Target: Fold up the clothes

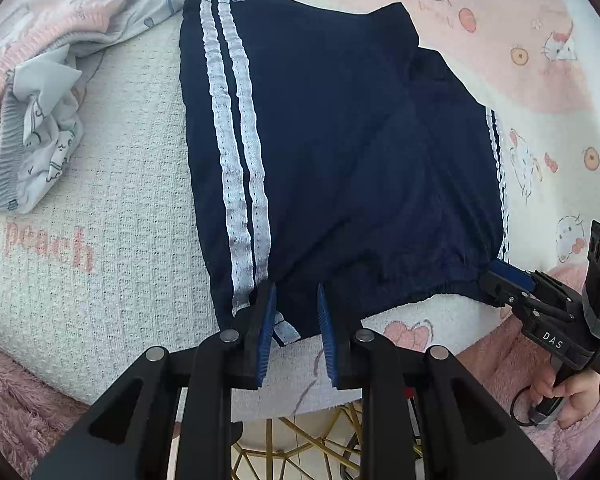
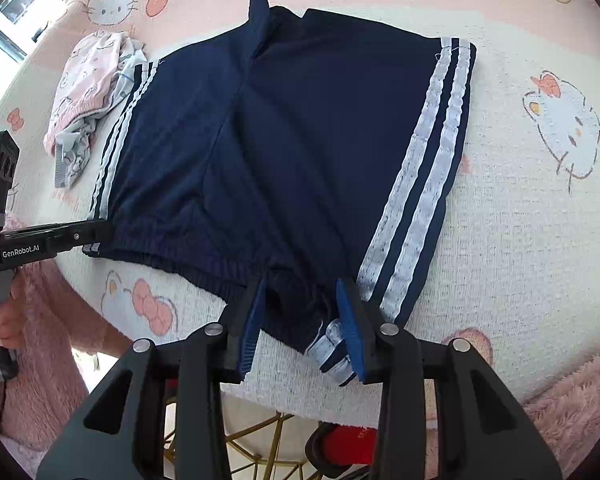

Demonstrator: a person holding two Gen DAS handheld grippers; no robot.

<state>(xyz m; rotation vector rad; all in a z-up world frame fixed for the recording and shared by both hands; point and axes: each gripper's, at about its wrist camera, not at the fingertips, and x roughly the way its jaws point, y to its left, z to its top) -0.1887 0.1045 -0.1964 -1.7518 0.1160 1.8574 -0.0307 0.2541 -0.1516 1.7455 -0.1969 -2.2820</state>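
Observation:
Navy shorts with white side stripes (image 1: 340,140) (image 2: 292,140) lie flat on the towel-covered table, waistband toward me. In the left wrist view my left gripper (image 1: 296,320) stands over the striped waistband corner. Its jaws are apart, with the corner and a white tab lying loose between them. In the right wrist view my right gripper (image 2: 302,320) straddles the other waistband corner. Its blue pads are spread and the bunched fabric rests on the towel between them. Each gripper also shows in the other's view, the right gripper (image 1: 500,280) and the left gripper (image 2: 100,236), at the ends of the waistband.
A crumpled pile of pink and grey clothes (image 1: 40,80) (image 2: 92,92) lies beyond the shorts' left side. The cat-print towel (image 1: 120,200) (image 2: 520,240) covers the table, whose front edge is just below the grippers. Gold wire legs (image 1: 300,432) show underneath. Hands (image 1: 560,392) (image 2: 0,320) in fluffy pink sleeves hold the handles.

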